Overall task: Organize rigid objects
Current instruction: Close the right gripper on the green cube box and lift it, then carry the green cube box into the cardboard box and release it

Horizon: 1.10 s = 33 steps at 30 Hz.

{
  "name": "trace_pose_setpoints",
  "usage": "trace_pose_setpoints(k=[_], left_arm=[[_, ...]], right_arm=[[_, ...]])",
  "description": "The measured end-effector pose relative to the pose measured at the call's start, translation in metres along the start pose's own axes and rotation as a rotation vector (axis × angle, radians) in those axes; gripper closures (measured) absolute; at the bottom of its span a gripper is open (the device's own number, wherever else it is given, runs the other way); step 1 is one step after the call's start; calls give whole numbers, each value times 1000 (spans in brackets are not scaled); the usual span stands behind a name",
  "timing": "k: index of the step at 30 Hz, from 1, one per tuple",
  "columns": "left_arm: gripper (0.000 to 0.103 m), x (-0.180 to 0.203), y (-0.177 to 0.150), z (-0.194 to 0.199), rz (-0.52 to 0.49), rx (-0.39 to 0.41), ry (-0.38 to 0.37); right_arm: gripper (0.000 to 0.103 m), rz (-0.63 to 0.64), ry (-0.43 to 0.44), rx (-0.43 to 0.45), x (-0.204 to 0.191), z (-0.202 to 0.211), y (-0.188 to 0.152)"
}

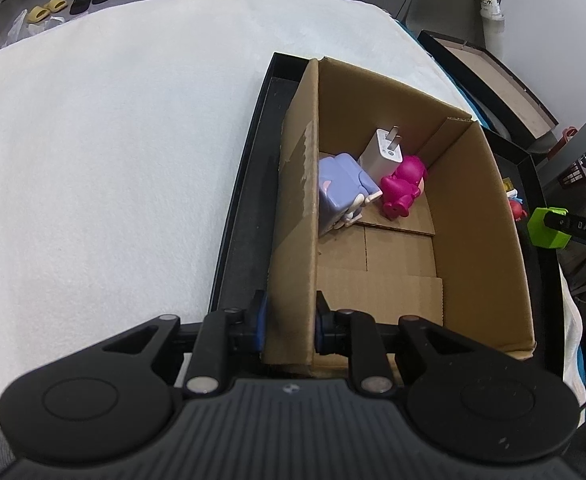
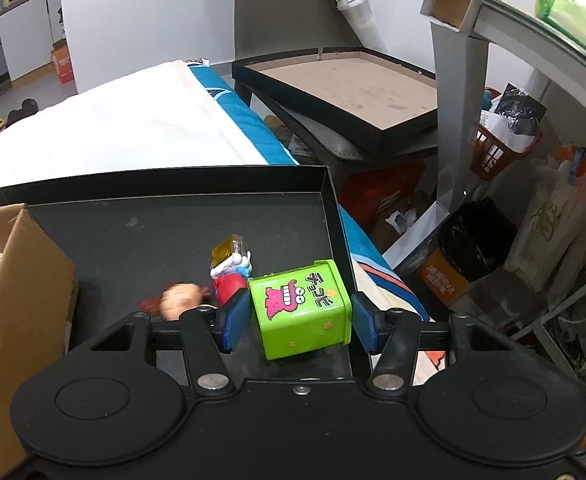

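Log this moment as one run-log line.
left gripper: shut on cardboard box wall | right gripper: around green tin, grip unclear | in box: charger, pink toy, purple toy

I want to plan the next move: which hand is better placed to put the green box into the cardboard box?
The right. The right gripper already has the green box between its pads, beside the cardboard box. The left gripper is shut on that box's wall, steadying it.

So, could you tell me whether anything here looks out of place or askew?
Yes: in the black tray, the green box sits tilted between the right gripper's fingers, and two small figures lie tipped over beside it instead of in the cardboard box.
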<state>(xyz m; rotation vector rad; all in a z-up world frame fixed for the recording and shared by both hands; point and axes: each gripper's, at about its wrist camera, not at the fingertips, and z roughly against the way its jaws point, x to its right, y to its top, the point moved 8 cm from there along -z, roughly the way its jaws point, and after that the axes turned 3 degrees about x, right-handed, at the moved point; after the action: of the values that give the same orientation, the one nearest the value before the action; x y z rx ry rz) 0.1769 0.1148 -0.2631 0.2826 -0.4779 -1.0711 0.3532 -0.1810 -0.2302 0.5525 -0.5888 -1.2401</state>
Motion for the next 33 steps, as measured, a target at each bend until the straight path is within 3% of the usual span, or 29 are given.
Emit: trace_pose_setpoints(k=[9,14,33], left_arm=[[82,-2,0,4,10,15,-26],[82,-4,0,4,14,16,-36],[81,-13,-2,5,56,24,-112]], right_arm=[[50,55,5,-1,-10,19,-2],[50,12,74,-49,-20,30,-2],[50,151,134,-12,-97,76,31]])
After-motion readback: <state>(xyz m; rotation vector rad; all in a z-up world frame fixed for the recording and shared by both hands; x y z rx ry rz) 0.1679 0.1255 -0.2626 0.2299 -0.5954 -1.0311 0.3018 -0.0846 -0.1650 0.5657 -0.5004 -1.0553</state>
